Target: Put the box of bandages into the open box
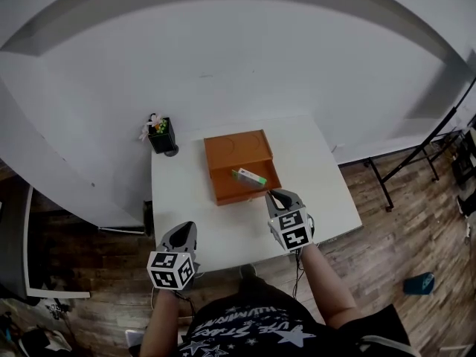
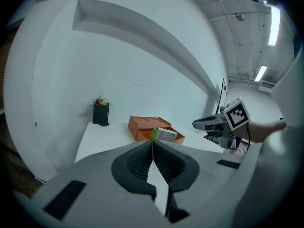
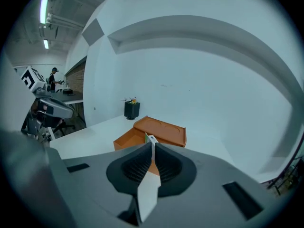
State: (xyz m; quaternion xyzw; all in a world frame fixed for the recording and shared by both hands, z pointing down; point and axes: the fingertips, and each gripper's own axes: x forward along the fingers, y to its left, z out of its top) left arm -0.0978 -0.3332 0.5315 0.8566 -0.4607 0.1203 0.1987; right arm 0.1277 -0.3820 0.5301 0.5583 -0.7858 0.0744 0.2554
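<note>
The open orange box (image 1: 242, 166) stands mid-table with its lid folded back toward the wall. A white and green box of bandages (image 1: 249, 176) lies tilted inside its tray, also seen in the left gripper view (image 2: 167, 135) and just above the jaw tips in the right gripper view (image 3: 151, 138). My right gripper (image 1: 277, 196) is shut and empty, just in front of the orange box's near right corner. My left gripper (image 1: 185, 230) is shut and empty near the table's front edge, well left of the orange box (image 2: 144, 126).
A black pot with small flowers (image 1: 161, 135) stands at the table's far left corner. The white table (image 1: 327, 192) ends close behind my grippers; a wall rises behind it. A black stand (image 1: 416, 155) and a blue object (image 1: 419, 282) are on the wooden floor to the right.
</note>
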